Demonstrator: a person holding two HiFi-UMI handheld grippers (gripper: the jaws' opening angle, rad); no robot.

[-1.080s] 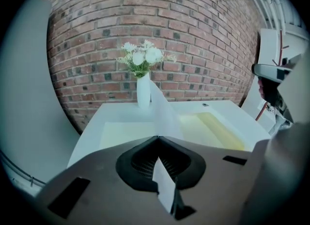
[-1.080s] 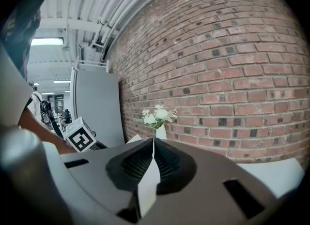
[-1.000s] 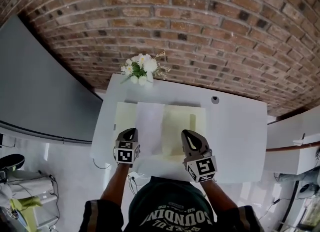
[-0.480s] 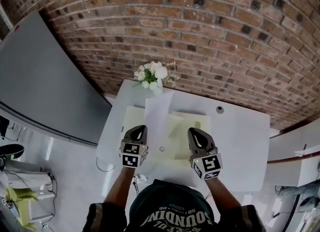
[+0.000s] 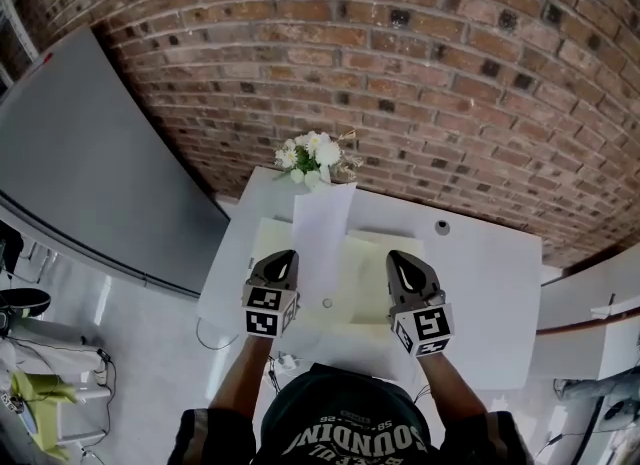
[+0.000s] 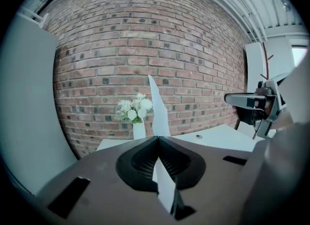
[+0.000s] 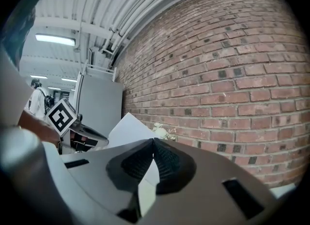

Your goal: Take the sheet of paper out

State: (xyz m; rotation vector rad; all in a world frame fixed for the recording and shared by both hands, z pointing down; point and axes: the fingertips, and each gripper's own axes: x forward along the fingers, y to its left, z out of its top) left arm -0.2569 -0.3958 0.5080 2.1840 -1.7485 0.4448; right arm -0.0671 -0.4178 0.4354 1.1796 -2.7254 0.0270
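A white sheet of paper (image 5: 321, 225) stands up from the open pale yellow folder (image 5: 367, 271) on the white table (image 5: 485, 278). My left gripper (image 5: 279, 258) is shut on the sheet's near edge; in the left gripper view the paper (image 6: 158, 109) rises out of the closed left gripper (image 6: 158, 140). My right gripper (image 5: 404, 261) hovers over the folder's right half. In the right gripper view the right gripper (image 7: 153, 142) is shut with a pale yellowish flap, seemingly the folder's, between its pads. The sheet (image 7: 127, 127) shows to its left.
A vase of white flowers (image 5: 313, 157) stands at the table's far edge, just behind the raised sheet. A small round fitting (image 5: 442, 226) sits at the table's back right. A brick wall (image 5: 400, 73) runs behind, with a grey panel (image 5: 90, 163) to the left.
The sheet has come up out of the folder, and its top now reaches toward the flowers. Both grippers have lifted slightly, the left with the sheet still in it.
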